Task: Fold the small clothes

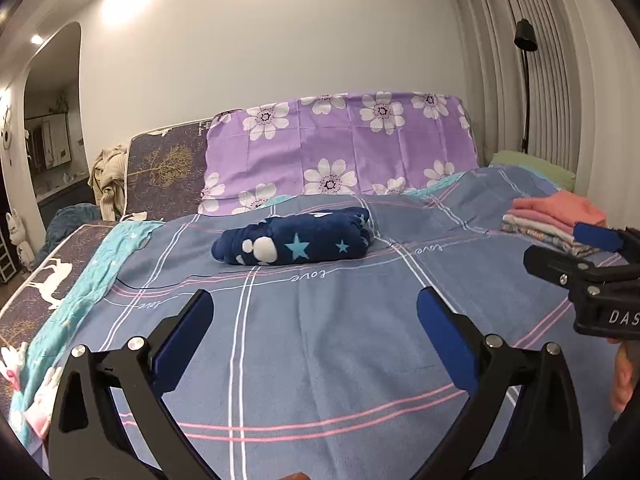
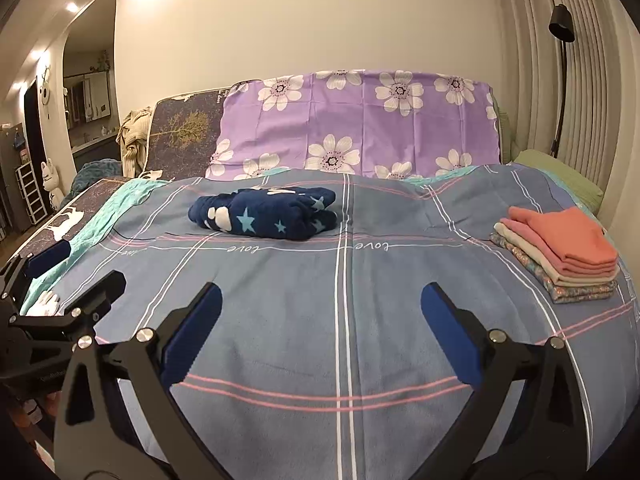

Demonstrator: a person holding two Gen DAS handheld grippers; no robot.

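Left wrist view: the left gripper (image 1: 314, 306) is spread wide, holding nothing, above the blue-grey plaid bed sheet (image 1: 320, 340); the navy fleece star-print garment (image 1: 296, 242) lies bundled mid-bed. Right wrist view: the right gripper (image 2: 322, 302) is likewise released; the stack of folded pink and floral clothes (image 2: 560, 256) rests far right, before the purple floral pillow (image 2: 360, 124).

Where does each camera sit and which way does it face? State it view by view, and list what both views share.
Left wrist: sits on the left gripper, low over the grey-blue plaid bedsheet, facing the purple floral cloth; its own open fingers show, and the right gripper at the right edge.
Right wrist: sits on the right gripper, facing the same way; its open fingers show, and the left gripper at the left edge.
Shared: the navy star-print fleece bundle, the stack of folded pink and floral clothes, the black floor lamp.
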